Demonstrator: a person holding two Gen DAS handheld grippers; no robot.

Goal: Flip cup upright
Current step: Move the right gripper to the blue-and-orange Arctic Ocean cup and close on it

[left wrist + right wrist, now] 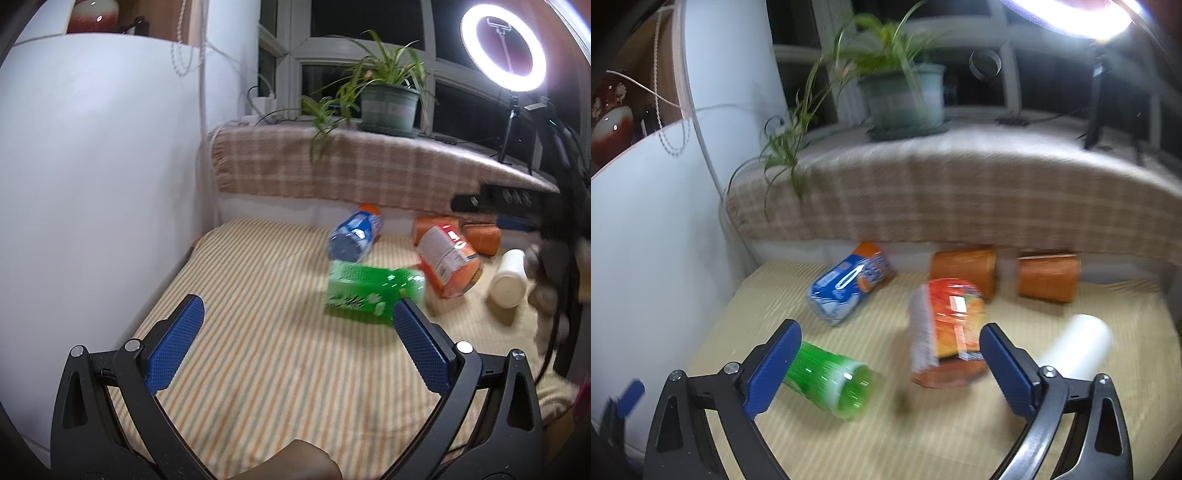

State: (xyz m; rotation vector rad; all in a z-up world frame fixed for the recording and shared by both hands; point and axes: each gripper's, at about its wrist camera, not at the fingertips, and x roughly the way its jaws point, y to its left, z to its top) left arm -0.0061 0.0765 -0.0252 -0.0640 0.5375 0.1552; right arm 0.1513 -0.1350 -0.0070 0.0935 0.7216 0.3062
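Several cups lie tipped on a striped cloth (258, 350). A green cup (373, 291) lies on its side, also in the right wrist view (831, 380). Behind it lie a blue-and-orange cup (356, 234) (849, 282), an orange-red cup (448, 262) (947, 332) and a white cup (509, 278) (1078, 347). My left gripper (299, 315) is open and empty, short of the green cup. My right gripper (890, 343) is open and empty, the green cup by its left finger, the orange-red cup just beyond its right finger.
Two orange cups (964, 267) (1049, 277) stand mouth-down at the back. A plaid-covered ledge (351, 170) holds a potted plant (389, 105) and a ring light (504, 48). A white cabinet wall (92, 184) bounds the left side. The left gripper's blue finger (629, 397) shows at the far left.
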